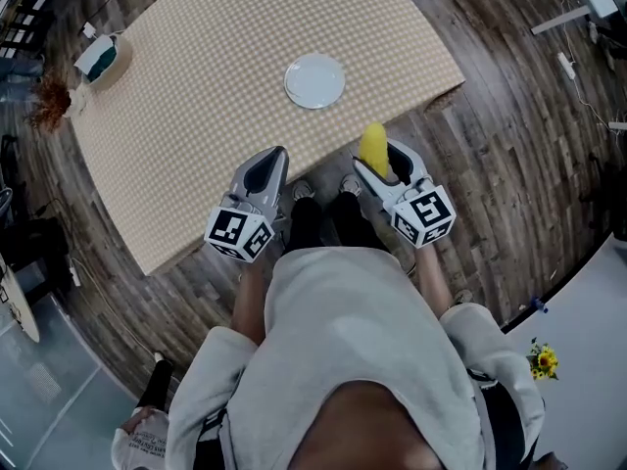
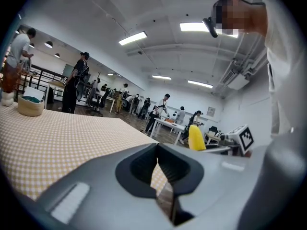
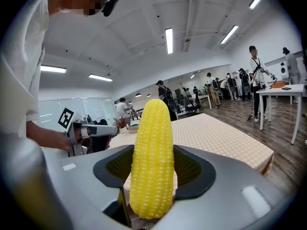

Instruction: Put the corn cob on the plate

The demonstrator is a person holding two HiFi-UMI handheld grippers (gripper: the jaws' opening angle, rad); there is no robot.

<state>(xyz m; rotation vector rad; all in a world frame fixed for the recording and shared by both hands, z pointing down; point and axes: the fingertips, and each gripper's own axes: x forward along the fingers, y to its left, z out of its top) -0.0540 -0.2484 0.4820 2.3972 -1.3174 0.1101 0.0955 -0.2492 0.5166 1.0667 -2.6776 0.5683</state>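
1. The person stands at the near edge of the table (image 1: 186, 116) with both grippers held out in front, side by side.
2. The right gripper (image 1: 380, 164) has its jaws closed on the lower part of the corn cob (image 1: 373, 149). The cob stands upright between them with its tip pointing up. Gripping it low leaves most of the cob free, which probably makes it easier to lay down.
3. The left gripper (image 1: 270, 167) sits to the left of the right one. Its jaws are together with nothing between them, so it seems to have no part in this step.
4. Farther in, a little left of the cob and well apart from it, the white plate (image 1: 314, 81) lies bare on the table. The cob has not reached it yet.
5. The table is covered in a flat beige checked cloth. Besides the plate it carries only a small basket (image 1: 100, 57) at the far left corner.
6. A dark wooden floor (image 1: 509, 155) surrounds the table. Beyond it, the gripper views show an open hall with strip lights, other tables and several people.
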